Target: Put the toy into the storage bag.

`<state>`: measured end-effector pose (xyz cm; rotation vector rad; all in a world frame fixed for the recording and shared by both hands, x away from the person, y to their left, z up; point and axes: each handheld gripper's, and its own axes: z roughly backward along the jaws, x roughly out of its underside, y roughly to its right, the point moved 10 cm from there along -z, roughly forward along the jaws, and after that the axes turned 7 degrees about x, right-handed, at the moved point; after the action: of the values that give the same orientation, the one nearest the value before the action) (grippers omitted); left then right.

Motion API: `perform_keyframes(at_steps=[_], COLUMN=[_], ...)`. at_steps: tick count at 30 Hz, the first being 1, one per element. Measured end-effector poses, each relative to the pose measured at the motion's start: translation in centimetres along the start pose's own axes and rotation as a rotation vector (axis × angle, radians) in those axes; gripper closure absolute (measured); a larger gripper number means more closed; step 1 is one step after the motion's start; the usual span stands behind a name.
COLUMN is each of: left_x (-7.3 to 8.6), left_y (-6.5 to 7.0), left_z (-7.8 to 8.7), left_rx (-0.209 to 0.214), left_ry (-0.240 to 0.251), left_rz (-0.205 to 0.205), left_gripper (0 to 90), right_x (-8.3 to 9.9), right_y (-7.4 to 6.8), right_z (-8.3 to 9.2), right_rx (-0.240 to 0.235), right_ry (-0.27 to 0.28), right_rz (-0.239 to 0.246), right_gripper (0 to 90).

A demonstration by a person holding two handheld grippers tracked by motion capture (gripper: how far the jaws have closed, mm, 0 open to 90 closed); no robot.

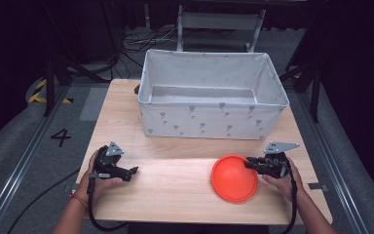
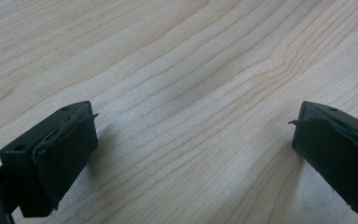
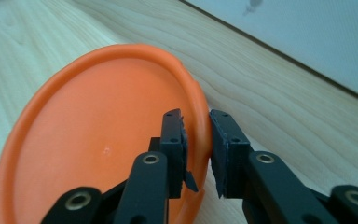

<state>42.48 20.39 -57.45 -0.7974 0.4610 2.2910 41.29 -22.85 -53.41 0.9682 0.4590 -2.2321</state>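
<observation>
An orange plate (image 1: 233, 178) lies on the wooden table (image 1: 175, 190) at the front right. My right gripper (image 1: 247, 163) comes in from the right and is shut on the plate's right rim. In the right gripper view, one jaw is inside the plate (image 3: 98, 130) and the other outside, with the rim pinched at my right gripper (image 3: 196, 119). My left gripper (image 1: 134, 171) rests at the table's front left, pointing right. In the left gripper view, my left gripper (image 2: 193, 121) stands wide open over bare wood with nothing between its pads.
A large white fabric box (image 1: 214, 105) with a grey pattern stands open at the back of the table. Its front wall is just beyond the plate. Dark floor, cables and stands surround the table.
</observation>
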Motion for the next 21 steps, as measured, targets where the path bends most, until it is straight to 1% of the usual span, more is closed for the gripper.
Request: perform_keyframes(at_steps=[3, 4, 6, 7, 8, 10, 11, 14, 16, 21], left_x=[0.0, 0.0, 0.0, 0.0, 0.0, 0.0, 0.0, 0.1, 0.0, 0.0], left_y=[0.0, 0.0, 0.0, 0.0, 0.0, 0.1, 0.0, 0.0, 0.0, 0.0], left_z=[0.0, 0.0, 0.0, 0.0, 0.0, 0.0, 0.0, 0.0, 0.0, 0.0], left_rx=[0.000, 0.001, 0.000, 0.000, -0.001, -0.002, -0.004, -0.006, -0.006, -0.006], left_ry=[0.001, 0.001, 0.001, 0.001, 0.001, 0.000, 0.002, 0.000, 0.002, 0.002], left_rz=[0.000, 0.000, 0.000, 0.000, 0.001, 0.008, 0.006, 0.006, 0.007, 0.007], left_gripper=[0.4, 0.4, 0.5, 0.5, 0.5, 0.5, 0.5, 0.5, 0.5, 0.5], right_x=[-0.5, -1.3, -1.9, -2.2, -2.2, -2.7, -2.9, -3.5, -3.9, -5.4], right_y=[-0.3, -0.9, -1.3, -1.6, -1.6, -2.2, -2.5, -3.3, -3.6, -3.8], right_z=[0.5, 1.3, 2.0, 2.4, 2.4, 3.1, 3.3, 3.9, 4.2, 5.4], right_rx=[-0.005, -0.018, -0.026, -0.026, -0.026, -0.011, -0.011, 0.000, 0.001, 0.023], right_ry=[0.012, 0.038, 0.058, 0.064, 0.064, 0.067, 0.066, 0.064, 0.064, 0.052], right_rz=[0.013, 0.030, 0.051, 0.070, 0.070, 0.116, 0.135, 0.182, 0.200, 0.259], right_gripper=[79.3, 81.4, 82.2, 82.2, 82.2, 82.2, 82.3, 82.3, 82.3, 82.5])
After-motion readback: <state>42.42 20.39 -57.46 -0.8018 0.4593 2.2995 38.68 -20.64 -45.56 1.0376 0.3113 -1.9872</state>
